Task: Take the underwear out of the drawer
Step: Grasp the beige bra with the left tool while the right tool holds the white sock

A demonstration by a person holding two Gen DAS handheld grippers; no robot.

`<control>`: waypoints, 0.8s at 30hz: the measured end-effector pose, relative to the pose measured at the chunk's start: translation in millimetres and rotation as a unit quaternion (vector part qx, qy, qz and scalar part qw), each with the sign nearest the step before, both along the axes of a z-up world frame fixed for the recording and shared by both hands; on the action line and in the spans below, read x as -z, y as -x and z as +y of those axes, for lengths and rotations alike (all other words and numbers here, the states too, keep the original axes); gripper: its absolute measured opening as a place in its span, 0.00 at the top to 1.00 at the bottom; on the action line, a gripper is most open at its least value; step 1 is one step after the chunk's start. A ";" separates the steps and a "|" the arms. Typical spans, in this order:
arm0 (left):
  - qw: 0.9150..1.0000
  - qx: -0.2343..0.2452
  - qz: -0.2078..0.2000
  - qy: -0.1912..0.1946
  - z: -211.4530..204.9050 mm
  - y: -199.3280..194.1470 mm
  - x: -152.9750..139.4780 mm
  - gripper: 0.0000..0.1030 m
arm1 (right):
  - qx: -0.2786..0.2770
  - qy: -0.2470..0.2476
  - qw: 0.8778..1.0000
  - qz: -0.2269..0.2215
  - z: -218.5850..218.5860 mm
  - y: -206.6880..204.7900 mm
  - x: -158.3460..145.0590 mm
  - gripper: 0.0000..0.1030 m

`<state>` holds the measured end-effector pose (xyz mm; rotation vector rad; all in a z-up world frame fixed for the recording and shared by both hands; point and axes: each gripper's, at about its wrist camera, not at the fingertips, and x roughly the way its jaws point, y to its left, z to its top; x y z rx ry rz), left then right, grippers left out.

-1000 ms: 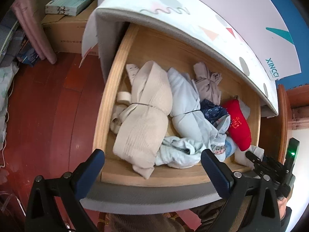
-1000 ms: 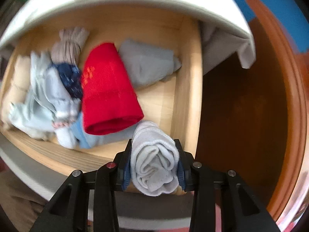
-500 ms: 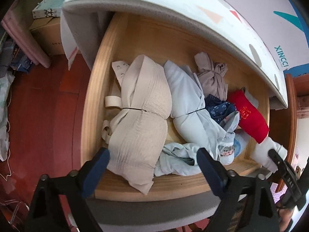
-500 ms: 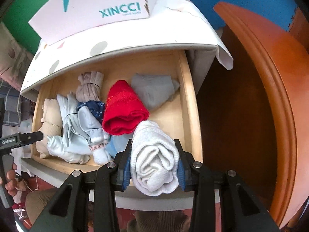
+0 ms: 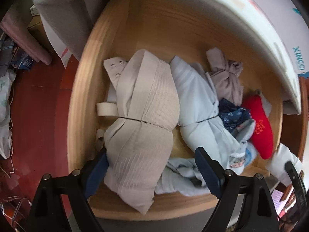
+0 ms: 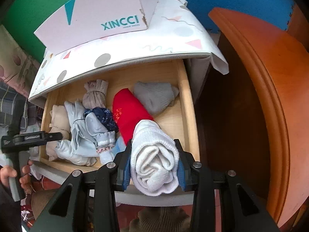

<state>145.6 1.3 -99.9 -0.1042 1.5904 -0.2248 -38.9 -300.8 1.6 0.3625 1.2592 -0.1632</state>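
The open wooden drawer [image 5: 77, 116] holds a beige bra [image 5: 146, 116], a pale blue garment [image 5: 195, 104], a taupe bundle [image 5: 227, 81], a dark blue floral piece [image 5: 231, 114] and a red roll [image 5: 262, 133]. My left gripper [image 5: 150, 154] points down into the drawer, open, its fingers either side of the bra's near end, the left pad [image 5: 96, 168] at the fabric's edge. Above the drawer's [image 6: 190, 116] front right corner, my right gripper [image 6: 152, 145] is shut on a white rolled garment [image 6: 154, 162]. A grey roll [image 6: 154, 96] lies at the back right.
A patterned white cloth [image 6: 170, 38] covers the cabinet top, with a white XINCCI box [image 6: 100, 13] on it. An orange-brown wooden panel [image 6: 270, 96] stands to the right. A person's hand [image 6: 11, 174] holds the left gripper [image 6: 32, 137]. Red floor [image 5: 38, 106] with clutter lies left of the drawer.
My left gripper has sunk toward the drawer, and its fingers now flank the beige bra, slightly narrower. My right gripper has lifted the white roll up away from the drawer.
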 end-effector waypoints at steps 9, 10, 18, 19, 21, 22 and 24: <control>1.000 0.005 -0.012 -0.023 0.8 -4.2 6.2 0.45 | -0.026 0.023 0.999 0.023 27.2 -9.9 33.0 0.66; 1.000 0.003 -0.012 -0.019 2.4 -4.6 6.7 0.47 | -0.029 0.028 0.999 0.024 29.0 -10.6 34.3 0.66; 1.000 -0.005 -0.011 -0.007 12.5 1.8 8.5 0.57 | -0.024 0.001 0.998 0.054 24.0 -13.7 48.4 0.60; 1.000 -0.004 -0.013 -0.008 13.3 2.2 9.1 0.57 | -0.022 -0.003 0.998 0.057 22.8 -14.1 50.2 0.59; 1.000 0.003 -0.015 -0.011 11.3 0.8 10.7 0.57 | -0.022 -0.006 0.998 0.064 22.8 -15.3 52.7 0.58; 1.000 0.004 -0.016 -0.015 6.4 2.1 8.9 0.56 | -0.023 -0.007 0.997 0.069 23.2 -16.0 54.7 0.57; 1.000 0.004 -0.016 -0.019 3.1 4.2 8.0 0.53 | -0.025 -0.007 0.997 0.075 24.7 -17.6 57.0 0.56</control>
